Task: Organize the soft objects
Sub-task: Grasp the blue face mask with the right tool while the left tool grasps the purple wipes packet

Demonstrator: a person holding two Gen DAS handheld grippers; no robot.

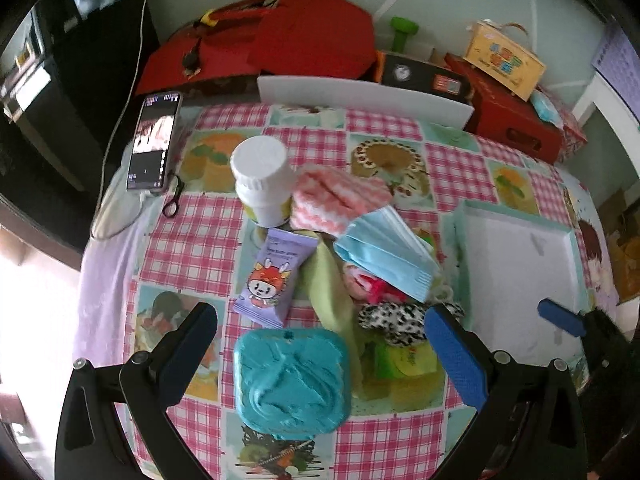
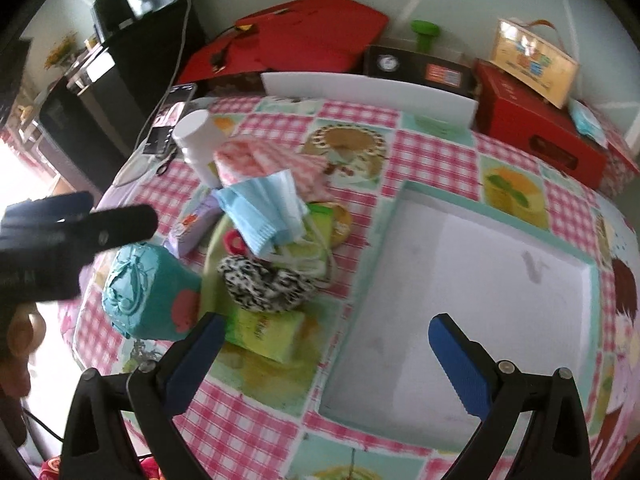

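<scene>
A pile of soft things lies mid-table: a pink-and-white cloth (image 1: 340,196), blue face masks (image 1: 386,252), a green cloth (image 1: 332,292), a leopard-print scrunchie (image 1: 394,316) and a teal tissue pack (image 1: 292,380). My left gripper (image 1: 320,350) is open, its jaws either side of the teal pack and above it. My right gripper (image 2: 324,354) is open and empty over the near left edge of the white tray (image 2: 480,288). In the right wrist view I see the masks (image 2: 264,208), the scrunchie (image 2: 268,284) and the teal pack (image 2: 148,292).
A white bottle (image 1: 262,180), a purple snack packet (image 1: 276,280) and a yellow-green packet (image 1: 404,364) lie among the pile. A phone (image 1: 154,146) rests at the table's left edge. Red boxes (image 1: 516,120) and a white board (image 1: 360,96) stand at the back.
</scene>
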